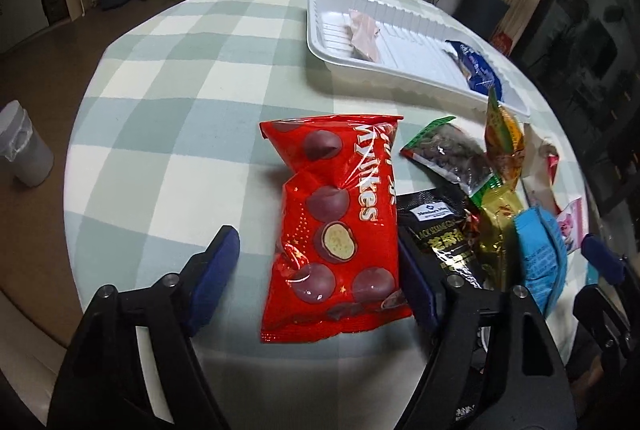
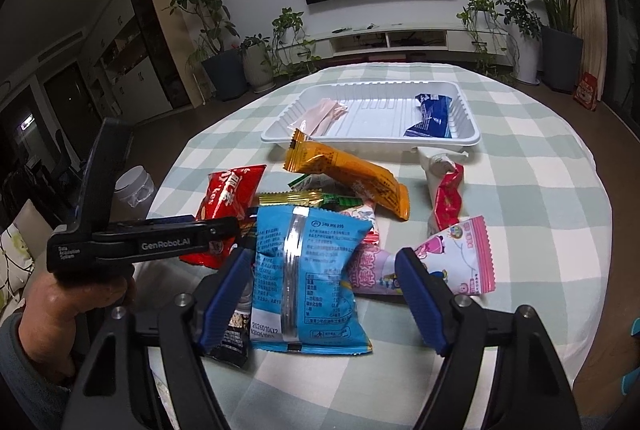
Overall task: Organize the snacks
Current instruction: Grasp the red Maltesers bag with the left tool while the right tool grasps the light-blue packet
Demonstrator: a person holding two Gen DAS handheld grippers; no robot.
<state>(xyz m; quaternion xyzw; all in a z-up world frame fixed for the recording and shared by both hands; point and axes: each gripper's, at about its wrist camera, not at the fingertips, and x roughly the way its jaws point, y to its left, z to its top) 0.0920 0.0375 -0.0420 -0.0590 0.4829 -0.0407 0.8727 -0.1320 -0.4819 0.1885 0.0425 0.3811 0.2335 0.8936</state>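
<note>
A red Mylikes bag (image 1: 336, 222) lies on the checked table between the open fingers of my left gripper (image 1: 320, 270); it also shows in the right wrist view (image 2: 224, 205). My right gripper (image 2: 324, 294) is open around a light blue snack bag (image 2: 308, 278), which shows at the right of the left wrist view (image 1: 540, 262). A white tray (image 2: 464, 133) at the far side holds a pale pink packet (image 2: 324, 115) and a dark blue packet (image 2: 432, 115). An orange packet (image 2: 352, 173), a pink packet (image 2: 448, 262) and a red-and-white packet (image 2: 446, 189) lie loose.
A black sachet (image 1: 440, 230), a green-edged packet (image 1: 452, 153) and a gold packet (image 1: 500, 226) lie in the pile right of the red bag. A white bin (image 1: 24, 145) stands on the floor left of the table. Potted plants and a TV cabinet stand behind.
</note>
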